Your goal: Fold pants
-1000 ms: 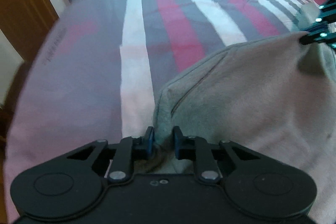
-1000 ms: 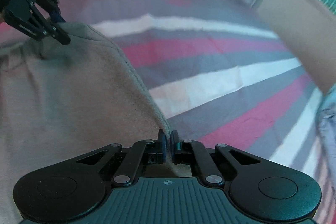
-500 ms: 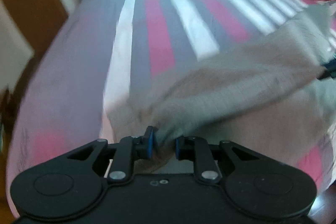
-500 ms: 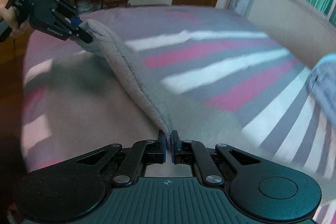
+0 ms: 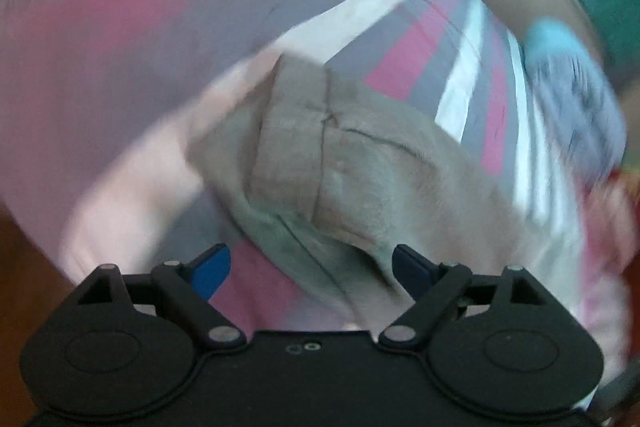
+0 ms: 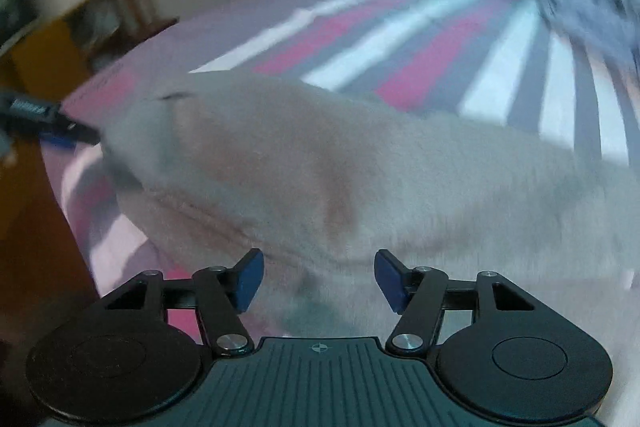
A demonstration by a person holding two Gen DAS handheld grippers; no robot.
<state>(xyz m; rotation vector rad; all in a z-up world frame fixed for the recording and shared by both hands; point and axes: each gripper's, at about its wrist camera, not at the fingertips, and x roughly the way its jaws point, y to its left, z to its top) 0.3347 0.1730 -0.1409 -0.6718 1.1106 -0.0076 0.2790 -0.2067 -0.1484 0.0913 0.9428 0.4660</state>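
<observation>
My left tool (image 5: 311,269), right tool (image 6: 319,281): both now spread wide, pants (image 5: 340,163) released onto bed (image 5: 400,67). Fold laid; next fold pending.

pants (image 6: 360,167) on striped bed (image 6: 400,39)

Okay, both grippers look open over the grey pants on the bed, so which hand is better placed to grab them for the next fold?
Probably the left gripper: the pants' stitched corner lies just ahead of its open fingers. The right gripper, also open, faces a broad blurred stretch of cloth.
</observation>
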